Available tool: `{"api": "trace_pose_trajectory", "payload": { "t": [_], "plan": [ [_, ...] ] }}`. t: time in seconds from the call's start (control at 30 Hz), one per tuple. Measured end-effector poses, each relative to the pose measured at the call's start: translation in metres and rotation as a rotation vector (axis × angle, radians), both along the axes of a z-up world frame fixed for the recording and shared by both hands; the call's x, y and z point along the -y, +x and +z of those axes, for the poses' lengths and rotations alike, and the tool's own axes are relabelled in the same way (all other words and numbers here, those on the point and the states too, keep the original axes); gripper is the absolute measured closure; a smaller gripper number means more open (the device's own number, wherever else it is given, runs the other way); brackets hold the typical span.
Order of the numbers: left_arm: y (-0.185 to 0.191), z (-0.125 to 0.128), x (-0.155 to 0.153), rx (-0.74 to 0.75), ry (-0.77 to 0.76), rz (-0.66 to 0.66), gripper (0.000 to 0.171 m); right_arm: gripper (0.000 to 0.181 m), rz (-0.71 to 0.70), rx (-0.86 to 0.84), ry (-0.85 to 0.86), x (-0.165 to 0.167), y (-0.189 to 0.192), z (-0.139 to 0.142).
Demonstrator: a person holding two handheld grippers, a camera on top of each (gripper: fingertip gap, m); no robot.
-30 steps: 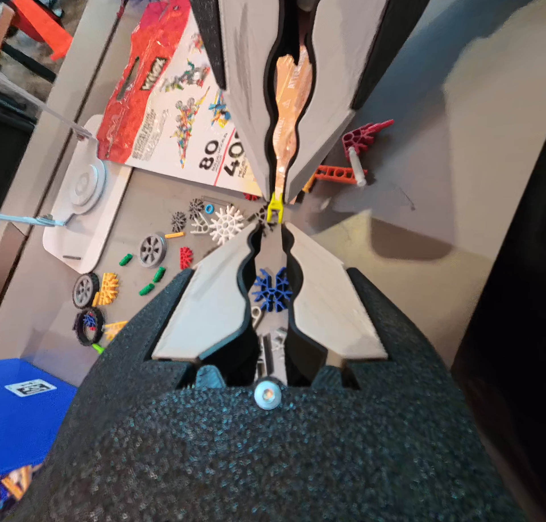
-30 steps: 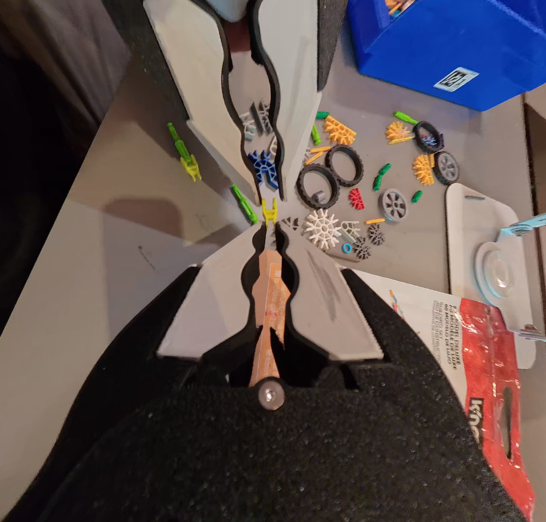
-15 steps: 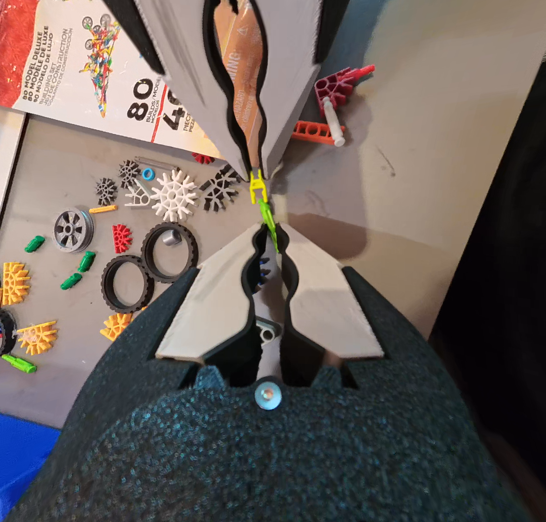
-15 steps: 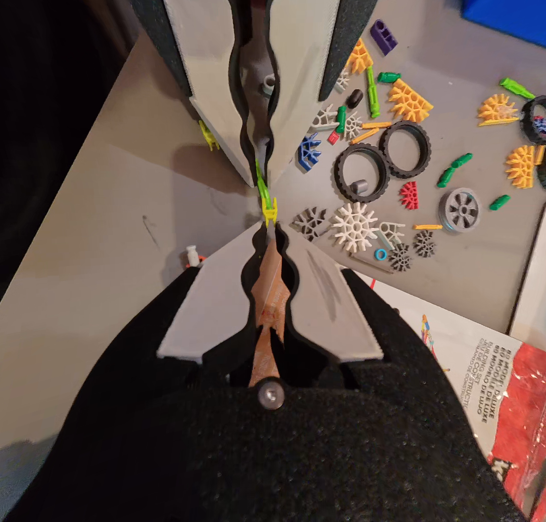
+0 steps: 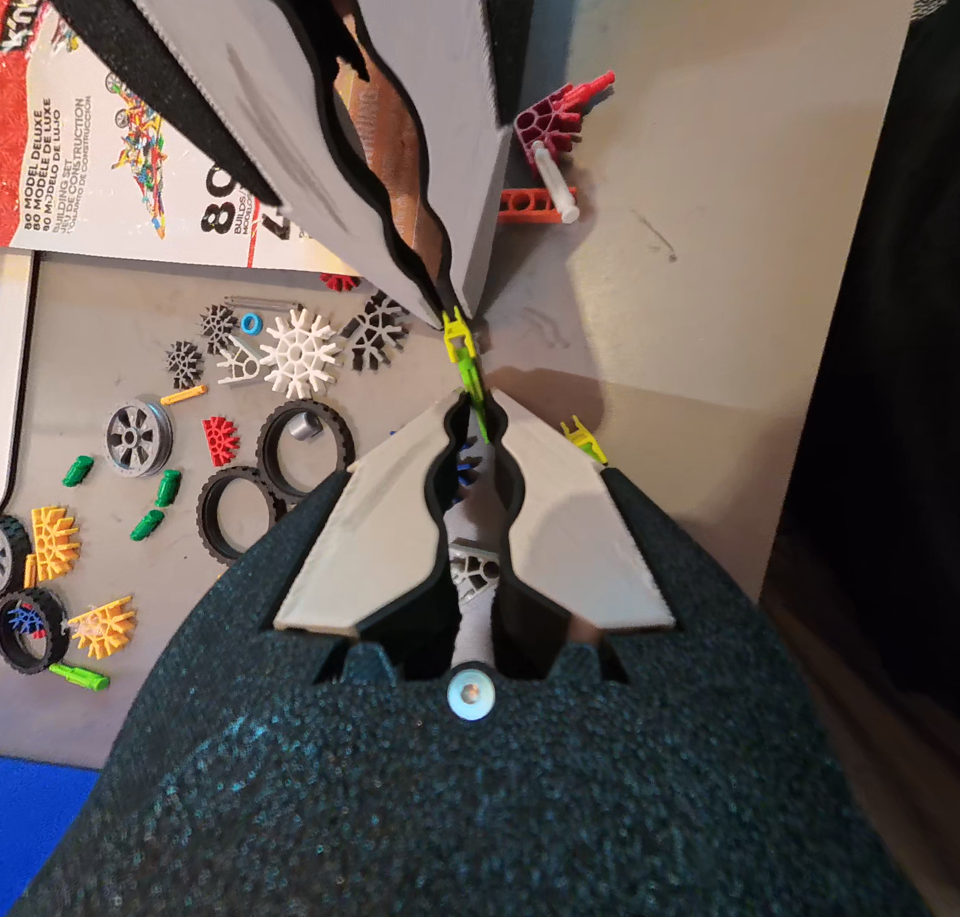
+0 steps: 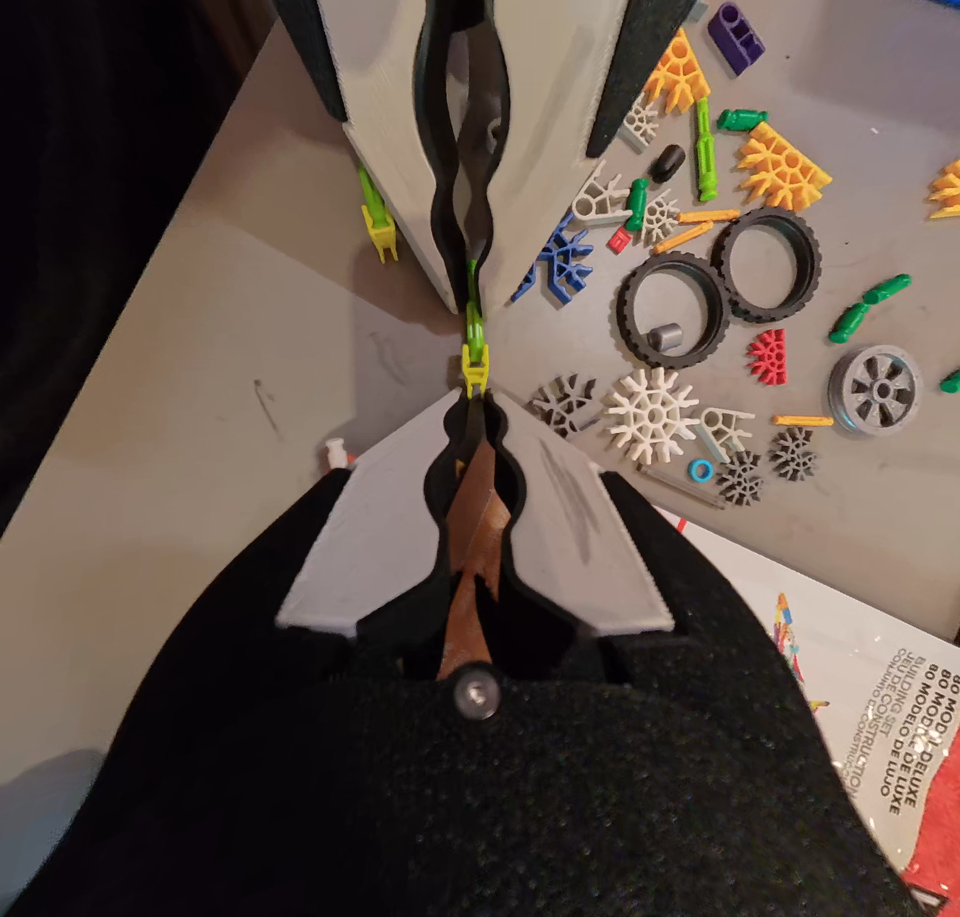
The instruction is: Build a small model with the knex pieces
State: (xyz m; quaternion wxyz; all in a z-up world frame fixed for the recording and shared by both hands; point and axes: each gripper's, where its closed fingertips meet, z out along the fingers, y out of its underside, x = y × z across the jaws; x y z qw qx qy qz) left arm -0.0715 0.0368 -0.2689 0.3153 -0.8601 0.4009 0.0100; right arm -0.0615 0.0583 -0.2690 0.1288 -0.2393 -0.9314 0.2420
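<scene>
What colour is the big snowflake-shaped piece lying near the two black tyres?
White. The snowflake-shaped piece shows best in the right wrist view, beside the tyres.

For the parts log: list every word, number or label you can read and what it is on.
Red-and-white package: printed words and large numbers, legible, not copied here.
Brown strip between the right gripper's fingers: nothing readable.
Green rod in the left gripper, yellow clip in the right: no writing.
Loose pieces and table: no writing.
</scene>
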Motion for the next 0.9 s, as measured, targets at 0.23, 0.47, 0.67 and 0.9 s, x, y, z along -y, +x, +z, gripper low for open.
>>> {"api": "trace_pose_trajectory", "payload": {
  "t": [0.23,0.47,0.67,0.9],
  "plan": [
    [0.0,0.0,0.0,-0.005,-0.001,-0.011,0.168,0.176,-0.001,0.012,0.005,0.001,-0.001,0.0],
    [0.0,0.0,0.0,-0.006,-0.001,-0.009,0.168,0.169,-0.016,-0.002,-0.007,0.0,-0.002,0.0],
    [0.0,0.0,0.0,-0.013,-0.003,-0.013,0.168,0.178,-0.007,-0.038,-0.034,0.007,-0.002,0.006],
    [0.0,0.0,0.0,-0.021,-0.002,-0.014,0.168,0.181,-0.064,0.01,-0.1,0.007,-0.005,0.007]
  ]
}}
